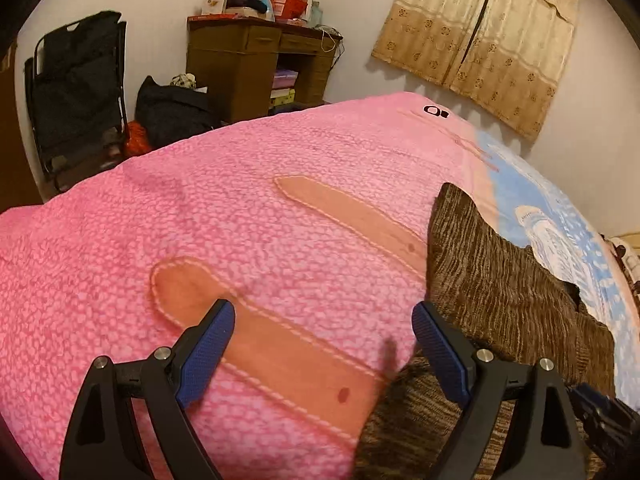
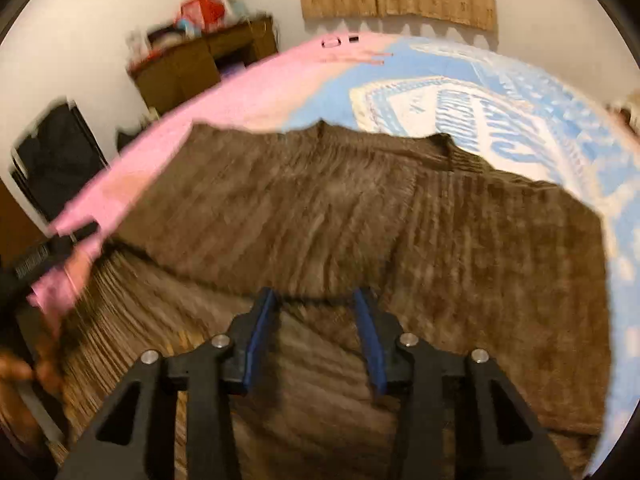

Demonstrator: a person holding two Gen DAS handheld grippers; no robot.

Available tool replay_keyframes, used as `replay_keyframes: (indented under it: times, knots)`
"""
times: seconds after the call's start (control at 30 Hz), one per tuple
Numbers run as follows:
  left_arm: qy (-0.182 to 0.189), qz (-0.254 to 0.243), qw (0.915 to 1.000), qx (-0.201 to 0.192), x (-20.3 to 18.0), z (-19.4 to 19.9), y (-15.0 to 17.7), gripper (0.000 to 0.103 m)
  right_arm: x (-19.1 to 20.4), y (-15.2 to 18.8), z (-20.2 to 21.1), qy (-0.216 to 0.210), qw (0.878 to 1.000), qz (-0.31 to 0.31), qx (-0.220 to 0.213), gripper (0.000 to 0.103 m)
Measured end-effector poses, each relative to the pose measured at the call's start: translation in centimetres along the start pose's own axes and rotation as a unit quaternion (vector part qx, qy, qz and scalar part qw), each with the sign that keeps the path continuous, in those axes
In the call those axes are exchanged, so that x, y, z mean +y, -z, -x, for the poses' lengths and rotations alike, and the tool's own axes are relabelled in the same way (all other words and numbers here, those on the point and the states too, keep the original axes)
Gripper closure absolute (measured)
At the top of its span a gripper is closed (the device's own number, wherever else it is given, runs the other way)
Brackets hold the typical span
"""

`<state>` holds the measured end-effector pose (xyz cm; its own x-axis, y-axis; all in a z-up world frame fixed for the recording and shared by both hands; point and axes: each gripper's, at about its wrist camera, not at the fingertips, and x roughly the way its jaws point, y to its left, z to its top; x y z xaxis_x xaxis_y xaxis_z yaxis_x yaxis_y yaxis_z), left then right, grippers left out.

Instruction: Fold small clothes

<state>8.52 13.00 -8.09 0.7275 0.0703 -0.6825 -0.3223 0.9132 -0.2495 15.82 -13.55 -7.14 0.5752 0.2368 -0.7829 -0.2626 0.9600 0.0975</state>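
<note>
A brown ribbed knit garment [image 2: 320, 208] lies spread on the bed; the left wrist view shows its left part [image 1: 500, 292] at the right. My left gripper [image 1: 323, 322] is open and empty over the pink blanket [image 1: 240, 208], its right finger at the garment's left edge. My right gripper [image 2: 316, 304] is open, low over the garment's near part, with cloth showing between the fingers but not clamped. The right wrist view is motion-blurred. The left gripper shows dimly at the left edge of that view [image 2: 36, 260].
The bed cover is pink on the left and blue and white [image 2: 500, 120] on the right. A brown desk [image 1: 256, 64] with clutter, a black folding chair [image 1: 76, 92] and a dark bag [image 1: 172, 112] stand by the far wall. A beige curtain [image 1: 480, 40] hangs there.
</note>
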Motion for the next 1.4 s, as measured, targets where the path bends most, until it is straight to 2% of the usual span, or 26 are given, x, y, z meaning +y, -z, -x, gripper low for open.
replay_keyframes:
  times: [0.07, 0.1, 0.13, 0.27, 0.37, 0.43, 0.53, 0.6, 0.67, 0.87, 1.03, 1.23, 1.33, 1.4]
  knots:
    - [-0.024, -0.023, 0.9994, -0.001, -0.1, 0.7, 0.3, 0.012, -0.3, 0.7, 1.3, 0.020, 1.000, 0.003, 0.009, 0.059]
    - [-0.040, -0.038, 0.9984, -0.008, 0.1, 1.4, 0.5, 0.012, -0.7, 1.2, 2.0, 0.020, 1.000, -0.006, 0.011, 0.059]
    - [-0.039, -0.051, 0.9978, -0.016, 0.3, 2.2, 0.8, 0.012, -1.4, 1.9, 3.3, 0.015, 1.000, -0.026, 0.009, 0.058]
    - [0.018, -0.080, 0.9961, -0.032, 2.2, 6.0, 1.6, 0.012, -4.5, 5.1, 9.2, 0.004, 0.993, -0.110, -0.038, 0.055]
    - [0.069, -0.094, 0.9929, -0.023, 4.2, 8.7, 2.0, 0.012, -5.5, 8.0, 13.6, 0.011, 0.987, -0.143, -0.079, 0.051]
    - [0.089, -0.112, 0.9896, -0.021, 5.9, 10.8, 2.8, 0.012, -6.1, 10.1, 16.2, 0.020, 0.983, -0.154, -0.097, 0.050]
    - [0.100, -0.143, 0.9845, -0.017, 7.3, 13.1, 3.9, 0.012, -6.3, 13.1, 19.5, 0.046, 0.980, -0.155, -0.113, 0.049]
    - [0.110, -0.154, 0.9818, -0.004, 8.0, 14.0, 4.8, 0.012, -6.3, 14.8, 21.5, 0.063, 0.980, -0.151, -0.117, 0.041]
    - [0.128, -0.166, 0.9776, 0.016, 8.6, 14.6, 6.3, 0.012, -6.3, 16.5, 23.1, 0.073, 0.979, -0.149, -0.118, 0.038]
    - [0.129, -0.195, 0.9709, 0.054, 8.3, 15.3, 10.1, 0.012, -6.0, 20.6, 23.7, 0.060, 0.976, -0.183, -0.106, 0.037]
    - [0.149, -0.199, 0.9669, 0.057, 8.3, 16.4, 11.7, 0.012, -4.7, 22.7, 23.8, 0.040, 0.975, -0.190, -0.106, 0.037]
    - [0.199, -0.185, 0.9577, 0.094, 7.6, 16.0, 12.3, 0.012, -4.0, 24.3, 23.4, 0.026, 0.976, -0.195, -0.094, 0.037]
    - [0.190, -0.194, 0.9559, 0.112, 7.5, 15.4, 13.1, 0.012, -3.8, 24.5, 23.3, 0.028, 0.977, -0.192, -0.092, 0.037]
    - [0.193, -0.194, 0.9562, 0.105, 7.6, 15.6, 13.3, 0.012, -3.8, 24.6, 23.3, 0.030, 0.977, -0.191, -0.091, 0.037]
